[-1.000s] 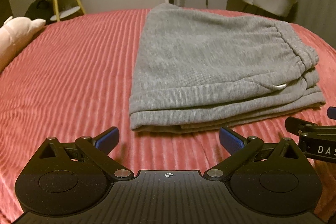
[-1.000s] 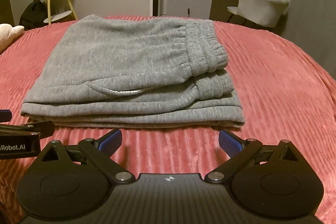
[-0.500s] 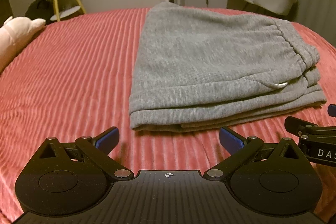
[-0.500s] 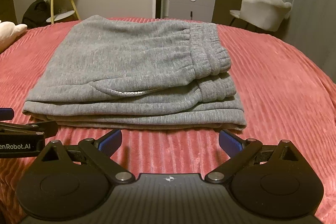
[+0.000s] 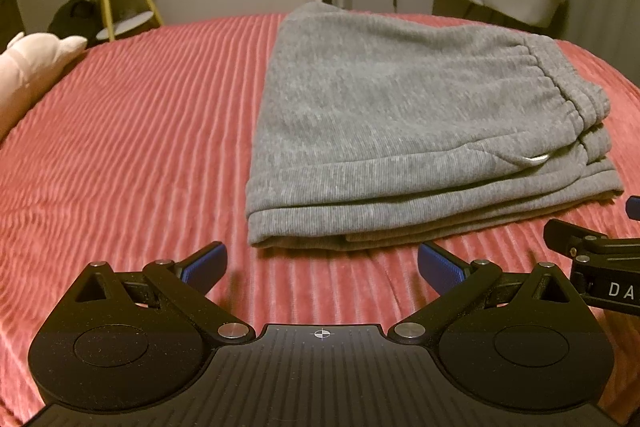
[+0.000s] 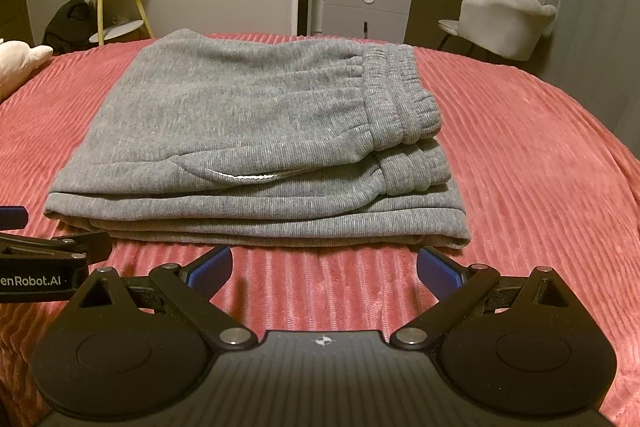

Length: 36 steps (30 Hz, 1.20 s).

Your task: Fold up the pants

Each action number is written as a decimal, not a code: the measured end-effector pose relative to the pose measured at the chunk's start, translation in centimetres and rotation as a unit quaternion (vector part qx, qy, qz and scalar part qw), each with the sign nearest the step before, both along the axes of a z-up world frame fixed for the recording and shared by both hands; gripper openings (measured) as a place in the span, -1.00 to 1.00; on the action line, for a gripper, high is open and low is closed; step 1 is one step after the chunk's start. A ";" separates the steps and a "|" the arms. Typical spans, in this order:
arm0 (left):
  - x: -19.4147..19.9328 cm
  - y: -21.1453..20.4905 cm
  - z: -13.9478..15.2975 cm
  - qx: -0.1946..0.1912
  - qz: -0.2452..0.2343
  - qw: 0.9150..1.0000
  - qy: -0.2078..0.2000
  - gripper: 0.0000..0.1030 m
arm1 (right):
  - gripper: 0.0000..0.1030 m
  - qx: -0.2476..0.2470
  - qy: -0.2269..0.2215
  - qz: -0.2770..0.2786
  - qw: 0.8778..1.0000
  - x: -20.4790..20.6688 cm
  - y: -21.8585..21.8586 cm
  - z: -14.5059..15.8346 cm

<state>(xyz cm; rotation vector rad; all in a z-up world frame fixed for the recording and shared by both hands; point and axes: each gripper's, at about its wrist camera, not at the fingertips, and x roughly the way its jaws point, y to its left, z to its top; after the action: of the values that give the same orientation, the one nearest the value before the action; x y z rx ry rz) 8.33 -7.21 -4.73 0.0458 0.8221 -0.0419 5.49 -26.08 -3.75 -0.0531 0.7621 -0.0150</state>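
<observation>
Grey pants (image 6: 248, 131) folded into flat layered stack, waistband at 3 o'clock end, lying on bed toward 12 o'clock.

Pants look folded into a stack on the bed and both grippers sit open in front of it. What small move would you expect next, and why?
Probably a short retreat of both grippers, ending the task. The grey pants lie in a neat layered stack on the red bedspread, waistband on top, no loose edge visible. The left gripper and right gripper are open, empty and short of the fabric, so nothing seems left to grasp.
</observation>
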 end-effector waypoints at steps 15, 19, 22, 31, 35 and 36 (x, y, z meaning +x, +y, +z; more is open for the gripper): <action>0.0 -0.1 -0.1 0.006 0.000 1.000 0.001 1.00 | 0.92 0.004 0.001 0.001 1.000 0.1 0.0 -0.1; 0.1 -0.1 -0.1 0.007 -0.002 1.000 0.002 1.00 | 0.92 0.003 0.002 0.002 1.000 0.1 0.0 -0.1; 0.1 -0.1 -0.2 0.007 -0.002 1.000 0.002 1.00 | 0.92 0.002 0.003 0.003 1.000 0.1 0.1 -0.2; 0.0 -0.2 -0.2 0.010 -0.002 1.000 0.002 1.00 | 0.92 0.003 0.004 0.004 1.000 0.2 0.1 -0.2; 0.1 -0.3 -0.3 0.012 -0.003 1.000 0.002 1.00 | 0.92 0.002 0.004 0.004 1.000 0.2 0.1 -0.2; 0.1 -0.3 -0.3 0.012 -0.003 1.000 0.002 1.00 | 0.92 0.002 0.004 0.004 1.000 0.2 0.1 -0.2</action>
<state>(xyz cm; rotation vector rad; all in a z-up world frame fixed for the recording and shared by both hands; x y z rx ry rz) 8.40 -7.48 -4.99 0.0702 0.8260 -0.0375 5.68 -26.01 -3.92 -0.0520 0.7703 -0.0045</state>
